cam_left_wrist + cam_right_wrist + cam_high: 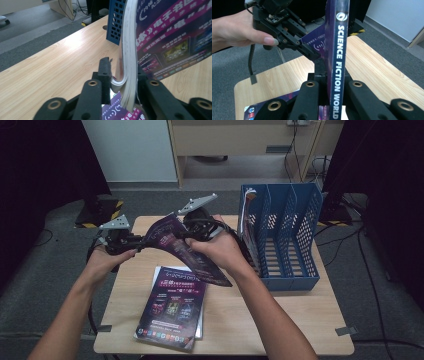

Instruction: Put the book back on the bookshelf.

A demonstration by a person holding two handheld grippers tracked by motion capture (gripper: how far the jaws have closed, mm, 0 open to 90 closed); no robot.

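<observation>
Magazine (187, 251) held in the air at frame centre in the high view, above the table (300, 320), bowed between both tools. Right gripper (332, 82) clamps the spine, lettered SCIENCE FICTION WORLD; left gripper (122, 82) pinches the loose page edge, jaws pressed on the pages. Two-point hold probably keeps the floppy pages from fanning open before filing. Blue file rack (292, 232) stands right of centre, its near slot already holding some papers (246, 215); the others look free. Second magazine (172, 307) lies flat on the table below, near the front edge. Bare wood right of it.
</observation>
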